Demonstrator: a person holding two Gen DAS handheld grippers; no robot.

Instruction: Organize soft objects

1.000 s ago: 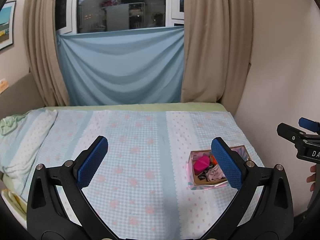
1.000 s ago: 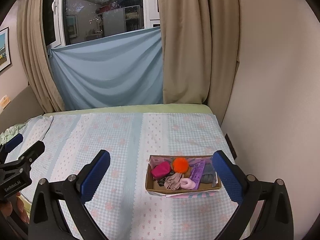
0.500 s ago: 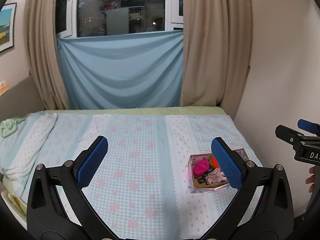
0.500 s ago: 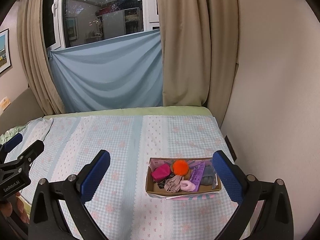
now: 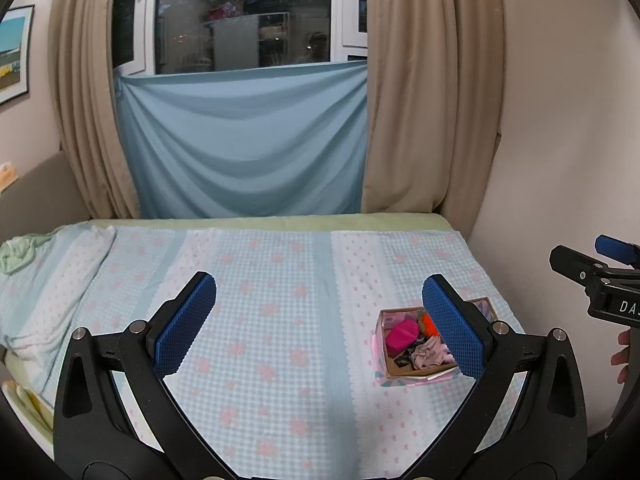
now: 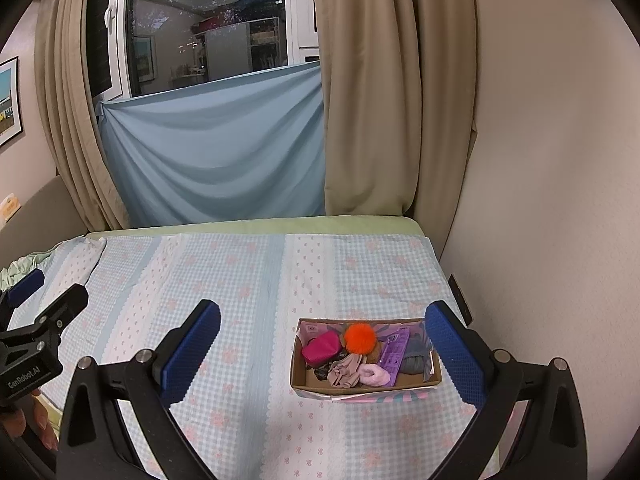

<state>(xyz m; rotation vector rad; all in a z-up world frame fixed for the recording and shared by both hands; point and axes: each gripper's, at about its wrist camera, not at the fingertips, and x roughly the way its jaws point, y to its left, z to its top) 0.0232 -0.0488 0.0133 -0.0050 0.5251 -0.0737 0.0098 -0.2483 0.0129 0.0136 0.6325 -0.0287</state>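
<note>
A small cardboard box (image 6: pixel 366 387) rests on the bed near its right edge. Inside lie a magenta pouch (image 6: pixel 322 347), an orange pompom (image 6: pixel 360 338), a beige cloth (image 6: pixel 345 370), a pink scrunchie (image 6: pixel 375 374), a purple packet (image 6: pixel 394 354) and a grey cloth (image 6: pixel 414 362). My right gripper (image 6: pixel 320 358) hovers open above the near part of the bed, the box showing between its fingers. My left gripper (image 5: pixel 320 326) is open and holds nothing; its right pad covers part of the box (image 5: pixel 404 372). The right gripper (image 5: pixel 600 280) shows at the left wrist view's right edge.
The bed (image 6: pixel 248 280) carries a light blue checked sheet with pink flowers. A wall (image 6: pixel 560 200) runs close along its right side. Beige curtains (image 6: pixel 392 88) and a hanging blue cloth (image 6: pixel 216 152) stand behind. Rumpled bedding (image 5: pixel 36 280) lies at the left.
Both grippers have drawn back and risen from the bed, so the box looks smaller and lower in both views. Both stay open.
</note>
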